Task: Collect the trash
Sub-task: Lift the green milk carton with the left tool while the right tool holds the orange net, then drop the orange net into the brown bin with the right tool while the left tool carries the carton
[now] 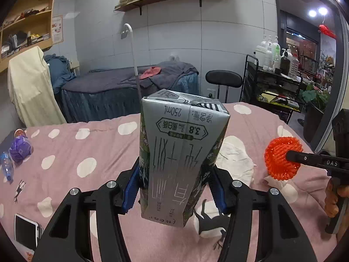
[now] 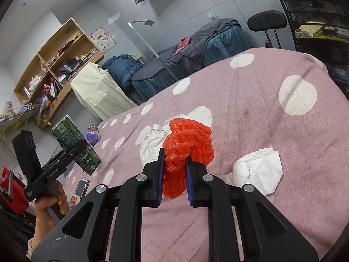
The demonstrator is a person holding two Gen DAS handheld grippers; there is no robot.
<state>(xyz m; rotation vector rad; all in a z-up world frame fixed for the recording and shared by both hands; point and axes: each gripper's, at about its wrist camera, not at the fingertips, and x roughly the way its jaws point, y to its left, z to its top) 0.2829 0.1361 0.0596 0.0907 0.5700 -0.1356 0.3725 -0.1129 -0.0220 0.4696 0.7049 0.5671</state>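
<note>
Left gripper (image 1: pixel 174 187): black plastic linkage arms with triangular cutouts, four silver round pivot screws, blue ribbed pads on the fingers (image 1: pixel 130 193). Right gripper (image 2: pixel 174 175): same build, black arms, silver screws, blue pads; white "DAS" lettering on its side in the left wrist view. Left hand (image 2: pixel 53 207): bare skin, yellow glittery nail polish, light sleeve cuff. Right hand (image 1: pixel 332 198): bare skin on a black handle.

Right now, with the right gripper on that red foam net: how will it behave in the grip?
The red foam net probably crushes easily: it bunches narrow between the right gripper fingers and bulges above. Its open mesh suggests it is very light. It looks floppy, so it may sag, though the mesh should resist slipping.
</note>
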